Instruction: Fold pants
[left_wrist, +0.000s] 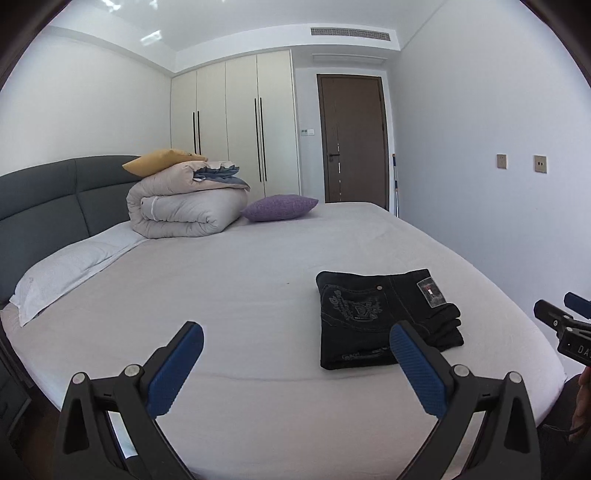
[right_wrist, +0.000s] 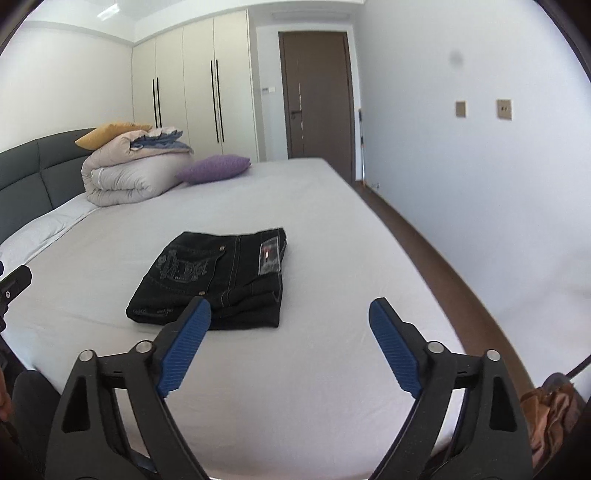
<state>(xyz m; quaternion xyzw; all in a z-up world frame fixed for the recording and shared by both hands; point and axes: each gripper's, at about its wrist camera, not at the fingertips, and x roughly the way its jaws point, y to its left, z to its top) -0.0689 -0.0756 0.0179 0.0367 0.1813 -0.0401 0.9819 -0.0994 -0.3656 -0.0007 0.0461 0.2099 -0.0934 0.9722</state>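
Two hand-held grippers face one bed (left_wrist: 258, 280), whose pale sheet fills both views; a rolled duvet (left_wrist: 184, 210) and purple cushion (left_wrist: 279, 207) lie toward 11 o'clock in the left wrist view, well apart from the work. Folded black pants (right_wrist: 214, 280) rest on the sheet as a compact rectangle, stitched pocket and label uppermost — at 3 o'clock in the left view, centre in the right. Left gripper (left_wrist: 295, 343): jaws spread wide, holding nothing, above the sheet; right gripper (right_wrist: 290, 314): likewise wide and empty, its left finger overlapping the bundle's near edge in view. The fold appears complete; judged risk — an open finger catching that near edge on passing could drag a layer and loosen the stack.
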